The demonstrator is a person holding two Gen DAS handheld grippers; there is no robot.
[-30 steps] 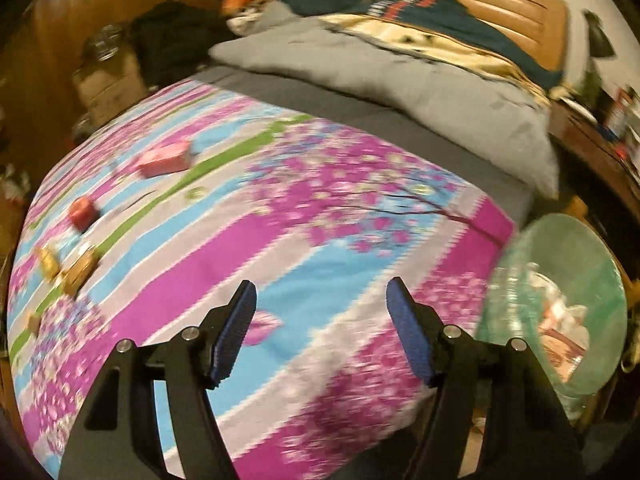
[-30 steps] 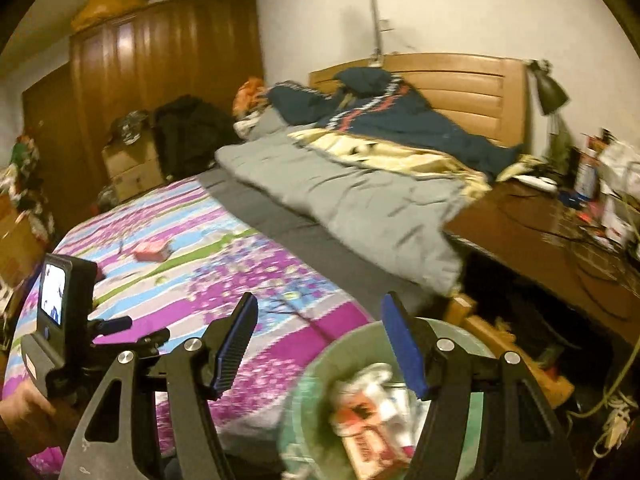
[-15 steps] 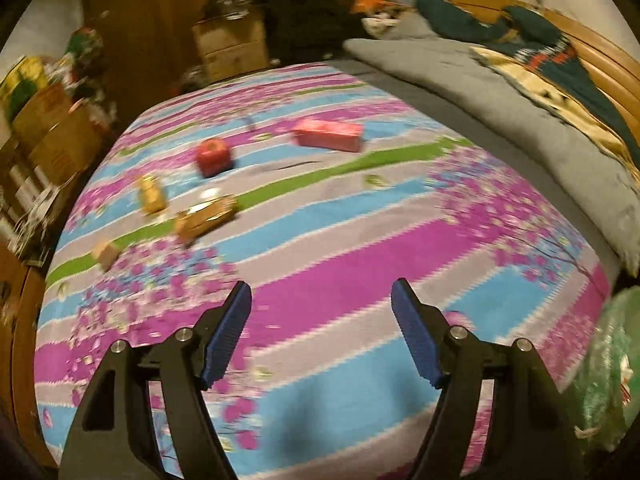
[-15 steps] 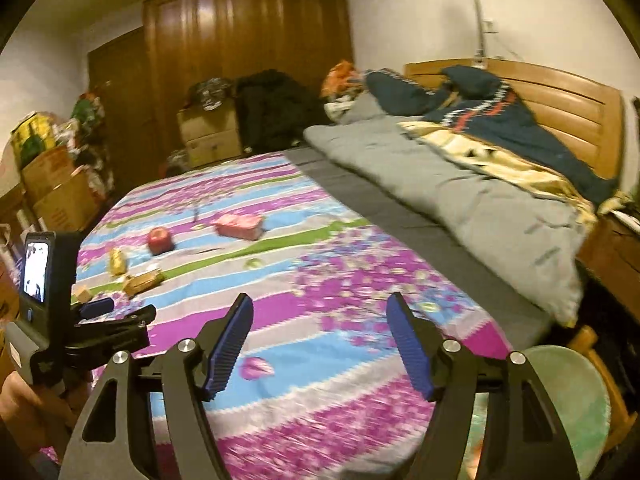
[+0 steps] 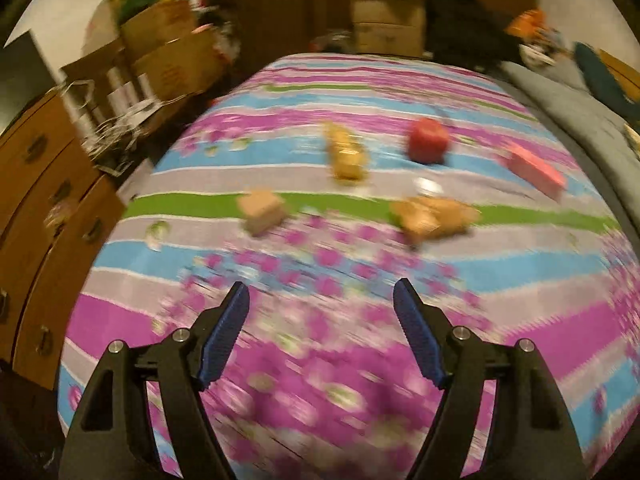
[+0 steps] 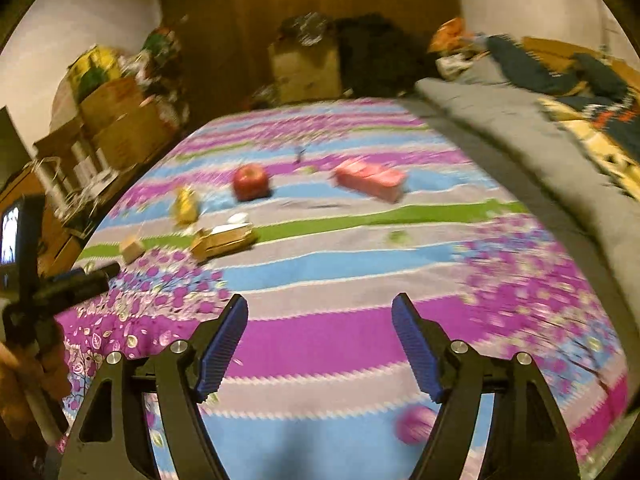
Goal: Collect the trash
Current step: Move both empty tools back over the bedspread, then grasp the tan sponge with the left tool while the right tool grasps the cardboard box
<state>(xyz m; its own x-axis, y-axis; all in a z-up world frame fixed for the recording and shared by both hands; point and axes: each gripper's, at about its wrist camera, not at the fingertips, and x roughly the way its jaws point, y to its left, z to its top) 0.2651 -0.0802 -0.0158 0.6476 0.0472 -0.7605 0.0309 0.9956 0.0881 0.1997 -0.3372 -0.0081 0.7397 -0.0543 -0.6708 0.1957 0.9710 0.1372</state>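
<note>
Several bits of litter lie blurred on the striped floral bedspread (image 5: 520,340): a red apple (image 5: 428,140), a yellow packet (image 5: 346,156), a small brown box (image 5: 262,210), a flat tan packet (image 5: 434,216) and a pink box (image 5: 536,170). My left gripper (image 5: 320,292) hangs open over the near part of the bed, short of them, with nothing between its fingers. The right wrist view shows the same apple (image 6: 250,180), pink box (image 6: 370,178) and tan packet (image 6: 224,238) farther off. My right gripper (image 6: 320,304) is open, its jaws still opening, and holds nothing.
Stacked cardboard boxes (image 5: 172,52) and wooden drawers (image 5: 40,200) crowd the left side of the bed. A grey blanket (image 6: 520,128) and dark clothing cover the right side. A hand (image 6: 24,380) with the left gripper's body shows at the left edge of the right wrist view.
Both views have swung left, away from the green bin and the headboard, across the bed toward the litter. The bin has gone out of view. Both pairs of jaws stand slightly wider.
</note>
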